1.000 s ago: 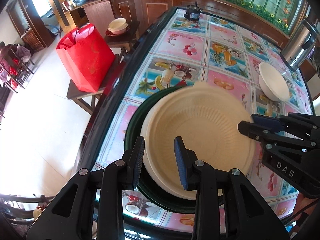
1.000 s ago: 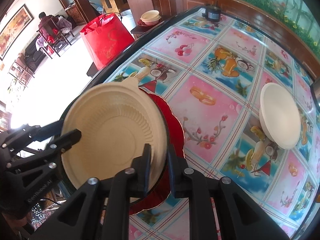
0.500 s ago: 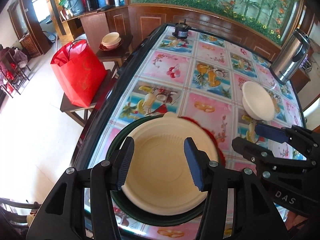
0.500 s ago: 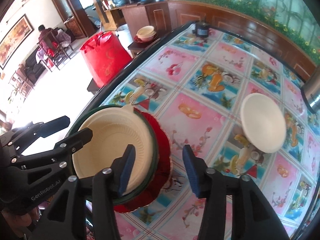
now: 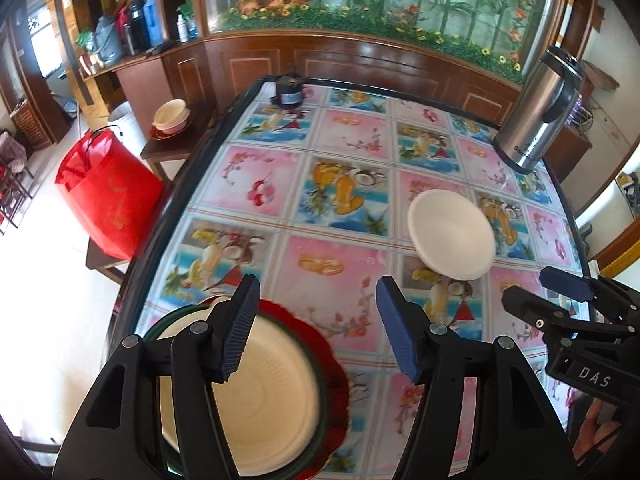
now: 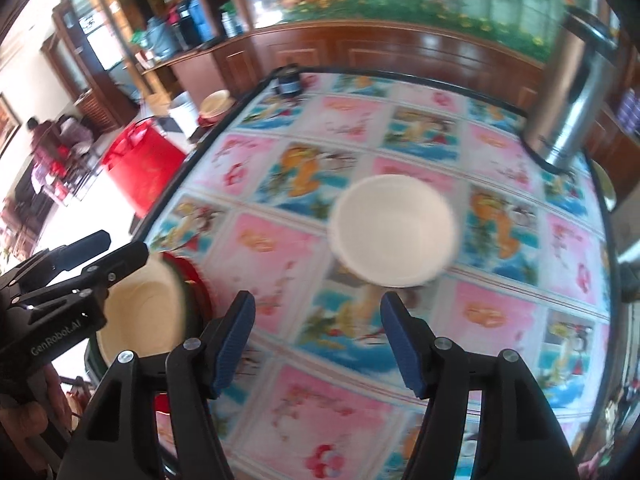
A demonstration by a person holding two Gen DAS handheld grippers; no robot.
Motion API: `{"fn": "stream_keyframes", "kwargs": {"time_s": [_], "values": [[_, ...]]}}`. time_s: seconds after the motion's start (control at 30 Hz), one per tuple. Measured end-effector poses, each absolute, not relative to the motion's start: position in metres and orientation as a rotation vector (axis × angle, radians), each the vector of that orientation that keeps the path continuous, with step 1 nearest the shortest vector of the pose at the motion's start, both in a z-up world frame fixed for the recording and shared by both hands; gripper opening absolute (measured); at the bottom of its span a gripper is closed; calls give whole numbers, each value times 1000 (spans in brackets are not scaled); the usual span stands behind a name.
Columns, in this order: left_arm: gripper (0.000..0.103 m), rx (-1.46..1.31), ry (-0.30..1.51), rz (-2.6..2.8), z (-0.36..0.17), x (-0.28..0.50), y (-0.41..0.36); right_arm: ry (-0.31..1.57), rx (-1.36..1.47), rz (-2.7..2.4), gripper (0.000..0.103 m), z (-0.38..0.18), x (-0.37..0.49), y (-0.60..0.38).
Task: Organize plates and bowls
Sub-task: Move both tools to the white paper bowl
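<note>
The left gripper [image 5: 316,328] is hanging above the near left corner of the long table under a glossy fruit-print cloth [image 5: 340,184]; its blue-padded jaws have just been opening and are standing apart with nothing between them; the right gripper [image 6: 316,340] is likewise released, its jaws having just been opening, empty, over a pink square of the cloth. Below the left gripper, the cream ribbed paper plate [image 5: 272,396] is lying inside a dark green round plate [image 5: 322,412], which is sitting on a red scalloped plate [image 5: 338,368]; the stack is resting at the table's near left edge. Well apart from it, toward the right middle of the table, a white round paper bowl [image 5: 450,234] is sitting alone; in the right wrist view it is appearing blurred, just beyond the open fingers. A tall steel thermos jug [image 5: 536,120] is standing at the far right corner; a small black jar [image 5: 289,92] is standing at the far edge; a red paper bag [image 5: 108,196] is resting on a low stool beside the table.
</note>
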State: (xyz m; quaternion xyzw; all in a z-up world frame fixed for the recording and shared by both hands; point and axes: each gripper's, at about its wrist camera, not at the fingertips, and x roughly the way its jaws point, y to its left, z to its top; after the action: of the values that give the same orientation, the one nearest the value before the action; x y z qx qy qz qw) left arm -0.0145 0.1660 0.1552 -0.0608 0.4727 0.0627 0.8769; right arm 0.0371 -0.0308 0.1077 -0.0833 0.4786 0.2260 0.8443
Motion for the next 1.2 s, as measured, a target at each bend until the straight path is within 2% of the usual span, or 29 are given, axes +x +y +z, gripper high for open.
{"fn": "stream_keyframes", "kwargs": {"time_s": [0.5, 1.2], "values": [[61, -84, 1026, 53, 133, 42, 92, 1028, -60, 350, 69, 105, 75, -122], [61, -114, 1093, 98, 92, 86, 82, 1077, -62, 353, 72, 78, 123, -133]]}}
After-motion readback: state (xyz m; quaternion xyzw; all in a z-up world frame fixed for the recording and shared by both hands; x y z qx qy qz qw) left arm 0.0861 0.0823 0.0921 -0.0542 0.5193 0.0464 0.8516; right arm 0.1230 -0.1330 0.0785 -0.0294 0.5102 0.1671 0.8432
